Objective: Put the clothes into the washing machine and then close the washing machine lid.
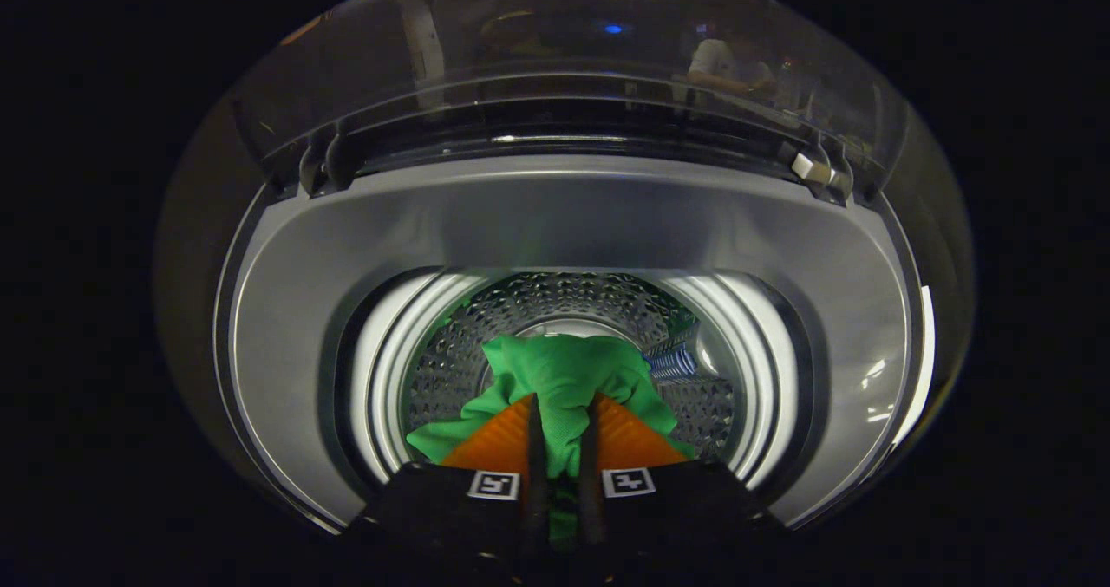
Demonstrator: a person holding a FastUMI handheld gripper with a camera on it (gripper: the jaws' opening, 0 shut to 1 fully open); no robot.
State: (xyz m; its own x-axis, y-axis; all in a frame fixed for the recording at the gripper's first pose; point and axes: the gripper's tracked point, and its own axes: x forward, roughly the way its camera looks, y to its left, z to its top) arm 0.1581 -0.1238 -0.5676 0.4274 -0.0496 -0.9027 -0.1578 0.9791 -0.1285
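Fingers (562, 461) clamped on green cloth (564, 379) above the drum (451, 353).
Release once well inside the drum's rim, lid (564, 49) raised.

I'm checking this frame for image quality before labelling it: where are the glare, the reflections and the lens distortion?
Gripper view: the fisheye bows the washing machine's grey top rim into an arc; bright glare runs along the white ring around the drum; the raised clear lid carries dim room reflections; the green cloth, pinched in the gripper, is sharp and evenly lit.
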